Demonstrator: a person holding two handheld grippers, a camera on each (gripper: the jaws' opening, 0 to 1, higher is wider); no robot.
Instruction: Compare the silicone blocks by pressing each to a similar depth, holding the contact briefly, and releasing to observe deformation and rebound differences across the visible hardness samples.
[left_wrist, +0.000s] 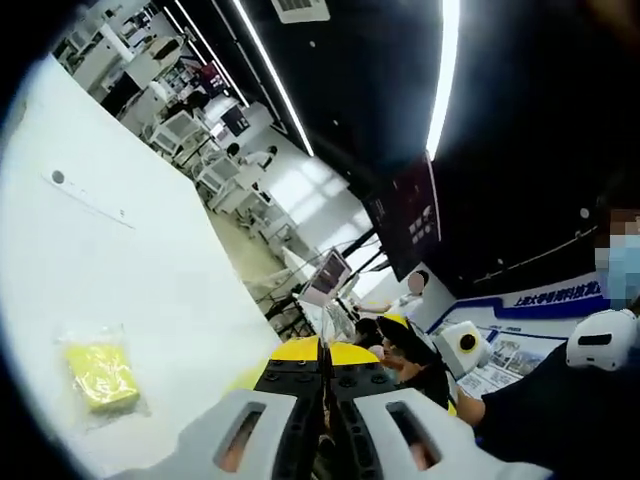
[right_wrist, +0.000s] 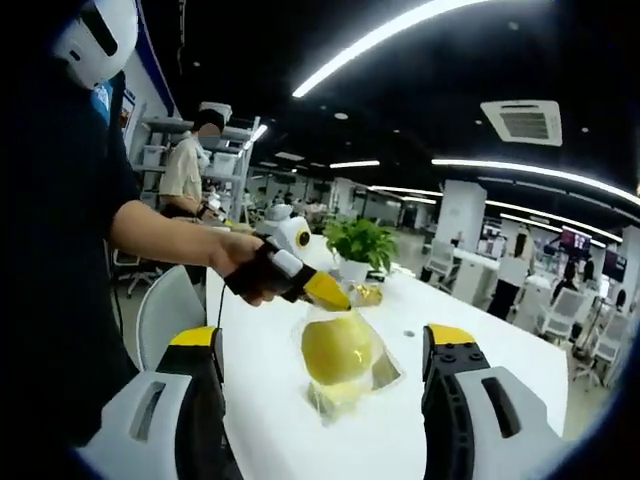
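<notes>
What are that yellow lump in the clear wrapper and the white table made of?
The yellow lump looks like soft silicone or rubber: matte, rounded, evenly coloured. Its wrapper seems thin clear plastic, glossy and crinkled with glare. The table looks like smooth white laminate, though the look leaves that open.

Glossy clear wrap (right_wrist: 345, 370), smooth tabletop (right_wrist: 500, 360)

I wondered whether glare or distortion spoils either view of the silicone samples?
Left gripper view: ceiling strip light blown out, table washed white and tilted, bagged yellow block soft. Right gripper view: round yellow sample sharp, its bag glinting, edges bowed.
</notes>
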